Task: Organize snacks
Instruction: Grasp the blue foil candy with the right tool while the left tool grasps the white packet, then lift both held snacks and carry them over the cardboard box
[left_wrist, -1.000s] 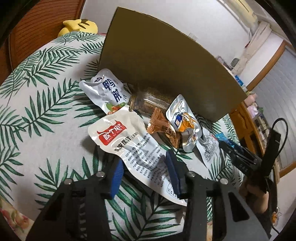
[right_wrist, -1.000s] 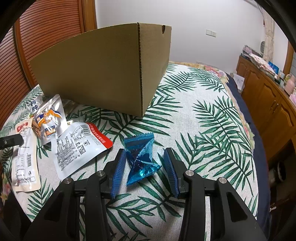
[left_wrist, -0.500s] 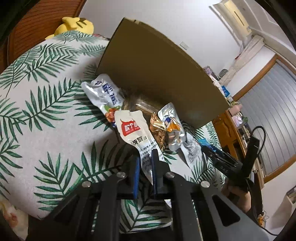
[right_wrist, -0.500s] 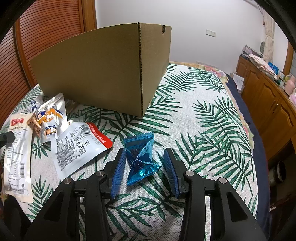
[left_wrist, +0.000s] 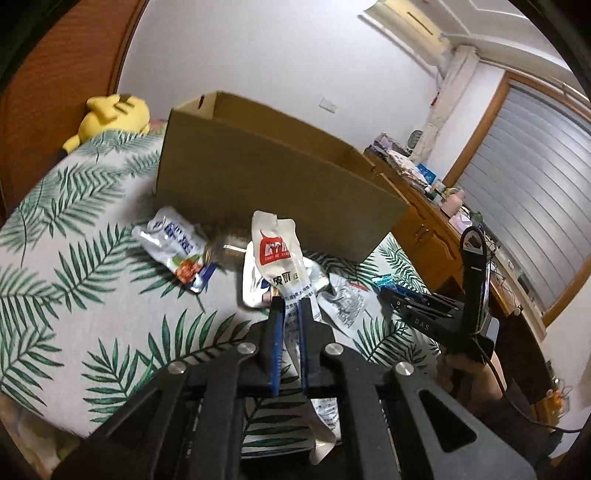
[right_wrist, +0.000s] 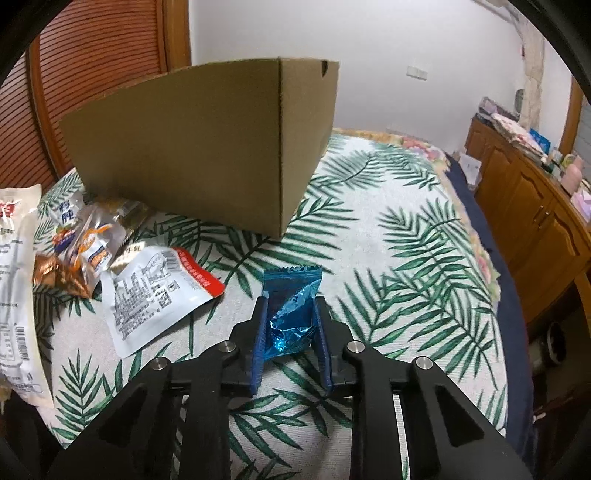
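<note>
Gripping a floppy white snack pouch (left_wrist: 275, 254), the left claw (left_wrist: 288, 325) risks snagging it on the cardboard box (left_wrist: 266, 184) rim at twelve o'clock; the right claw (right_wrist: 290, 325) pinches a slippery blue foil packet (right_wrist: 291, 306).

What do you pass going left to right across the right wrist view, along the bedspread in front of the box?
Cream packet → silver and orange packet → white packet with red edge → blue foil packet, held in the right gripper.
</note>
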